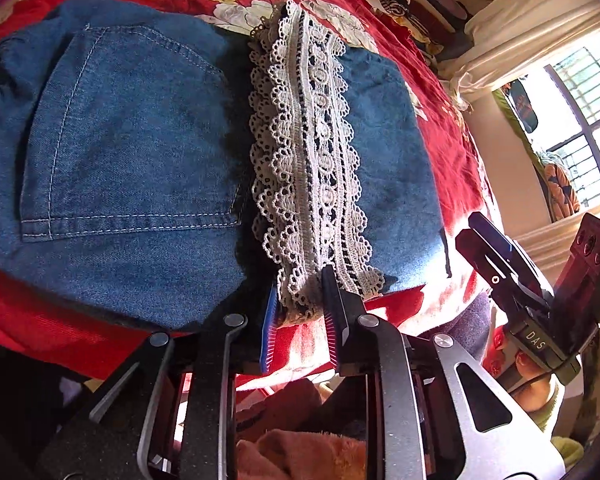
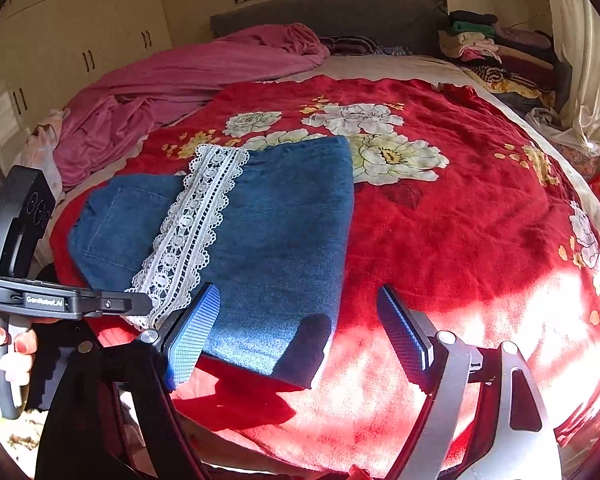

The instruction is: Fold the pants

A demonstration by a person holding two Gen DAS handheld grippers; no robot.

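The blue denim pants (image 1: 132,152) lie folded on the red floral blanket (image 1: 452,152), back pocket up, with a white lace hem (image 1: 312,152) laid across them. My left gripper (image 1: 300,312) is shut on the near end of the lace hem at the bed's near edge. In the right wrist view the pants (image 2: 276,232) and lace hem (image 2: 192,228) lie left of centre, and the left gripper (image 2: 140,306) grips the lace end. My right gripper (image 2: 300,336) is open and empty just above the pants' near right corner; it also shows in the left wrist view (image 1: 500,264).
A pink sheet (image 2: 188,76) is bunched at the far left of the bed. Stacked clothes (image 2: 492,48) sit at the far right by the grey headboard (image 2: 340,16). White cupboards (image 2: 60,40) stand to the left, a window (image 1: 580,120) to the right.
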